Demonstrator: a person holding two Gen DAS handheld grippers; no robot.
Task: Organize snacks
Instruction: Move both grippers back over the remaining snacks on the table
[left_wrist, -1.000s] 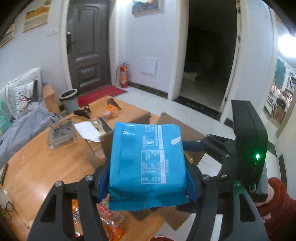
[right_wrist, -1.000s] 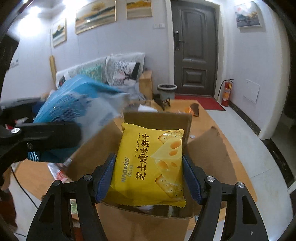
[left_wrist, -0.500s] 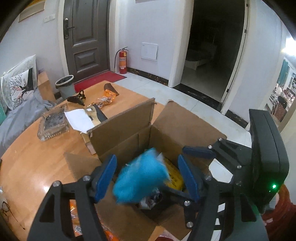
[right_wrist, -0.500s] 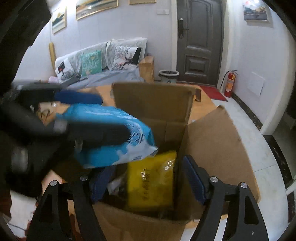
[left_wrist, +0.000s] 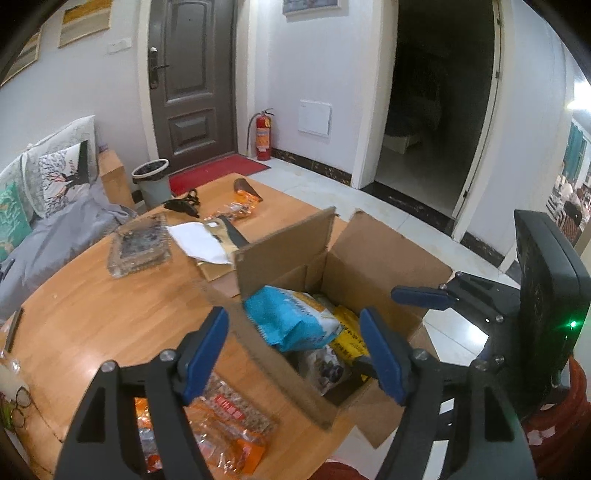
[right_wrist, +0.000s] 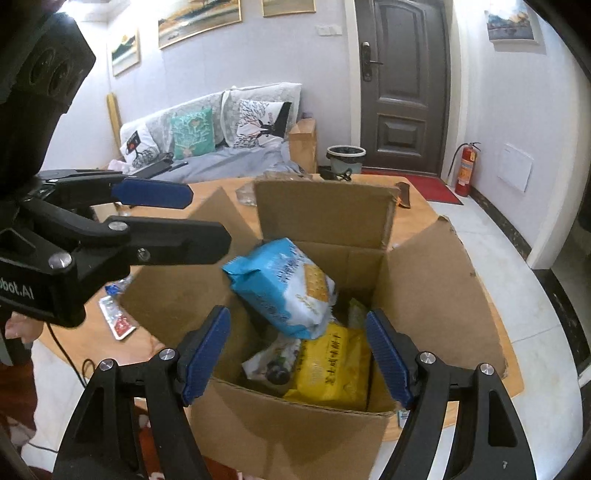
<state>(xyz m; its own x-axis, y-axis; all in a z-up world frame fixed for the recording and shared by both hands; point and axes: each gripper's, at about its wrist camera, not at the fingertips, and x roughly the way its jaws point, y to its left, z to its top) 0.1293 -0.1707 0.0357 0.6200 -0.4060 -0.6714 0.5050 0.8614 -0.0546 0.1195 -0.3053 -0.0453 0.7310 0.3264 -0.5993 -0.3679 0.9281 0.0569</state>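
Observation:
An open cardboard box stands on the wooden table; it also shows in the left wrist view. Inside lie a blue cracker pack, a yellow cheese cracker pack and a small white packet. The blue pack leans on the other packs. My left gripper is open and empty above the box's near edge. My right gripper is open and empty over the box. The left gripper also shows at the left of the right wrist view.
Orange snack packets lie on the table beside the box. Farther back lie a clear tray, white paper, an orange packet and a black object. A small packet lies left of the box.
Both grippers opened. The blue pack dropped from my left gripper and the yellow pack from my right gripper; both now lie in the box. Both grippers have drawn back a little.

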